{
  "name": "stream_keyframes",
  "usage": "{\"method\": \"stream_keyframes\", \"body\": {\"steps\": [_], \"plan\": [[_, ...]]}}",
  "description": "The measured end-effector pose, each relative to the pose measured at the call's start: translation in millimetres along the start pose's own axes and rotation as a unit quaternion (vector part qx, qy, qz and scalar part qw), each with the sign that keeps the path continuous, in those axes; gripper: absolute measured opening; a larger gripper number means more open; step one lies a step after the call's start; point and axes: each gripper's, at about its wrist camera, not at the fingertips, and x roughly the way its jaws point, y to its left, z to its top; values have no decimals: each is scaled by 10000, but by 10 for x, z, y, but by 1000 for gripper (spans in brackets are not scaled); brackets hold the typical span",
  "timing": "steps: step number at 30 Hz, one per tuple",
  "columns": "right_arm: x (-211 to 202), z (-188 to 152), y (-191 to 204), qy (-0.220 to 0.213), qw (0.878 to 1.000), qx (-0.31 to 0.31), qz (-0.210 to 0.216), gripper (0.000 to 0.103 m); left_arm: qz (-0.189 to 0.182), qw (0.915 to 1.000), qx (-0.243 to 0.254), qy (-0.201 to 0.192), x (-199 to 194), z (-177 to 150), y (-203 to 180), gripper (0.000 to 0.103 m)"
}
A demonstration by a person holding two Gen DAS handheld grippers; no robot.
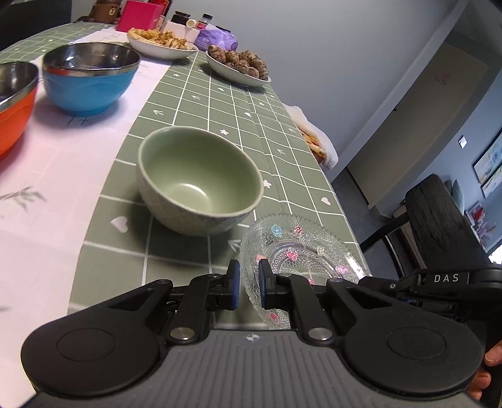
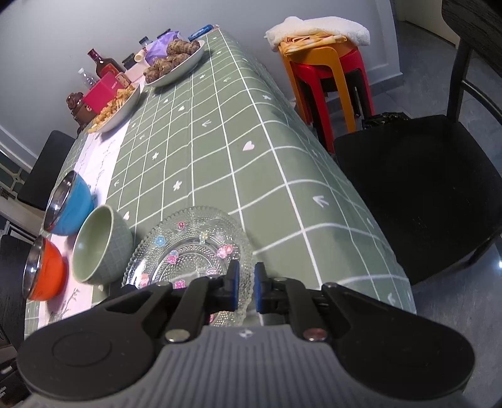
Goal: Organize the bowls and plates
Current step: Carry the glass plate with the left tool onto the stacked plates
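A clear glass plate [image 1: 298, 251] with small coloured flowers lies near the table's right edge; it also shows in the right wrist view [image 2: 191, 251]. My left gripper [image 1: 249, 287] is shut on its left rim. My right gripper [image 2: 244, 290] is shut on its opposite rim. An empty green ceramic bowl [image 1: 200, 179] stands just beyond the plate, also in the right wrist view [image 2: 100, 244]. A blue bowl [image 1: 91, 75] and an orange bowl [image 1: 14, 103], both steel-lined, stand on the white runner to the left.
Two dishes of food [image 1: 238, 64] [image 1: 163, 42] sit at the far end with bottles and a pink box [image 1: 138, 15]. A black chair [image 2: 420, 188] and stacked stools [image 2: 326, 69] stand beside the table's right edge [image 2: 360, 194].
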Motion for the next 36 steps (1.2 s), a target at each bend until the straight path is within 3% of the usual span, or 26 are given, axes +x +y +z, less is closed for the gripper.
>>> {"method": "stream_keyframes", "body": {"steps": [11,20,30,36], "plan": [[-267,-265,276,132,9996,-193,149,7,-86,9996,-236,-162,-586,-124,168,13],[-396,-680,756,179,9960,-523,699,6,122,9980,-458,-426,-1176,-170,591,13],[-181,-1089,1531,405,9838,-903,1497,6,670,9934,-493,-790,-1916,-91,1196,13],[-25,-1306,1919,586,9772,-1120,1707,6,736,9912,-642,-889,-2183,-128,1601,13]]}}
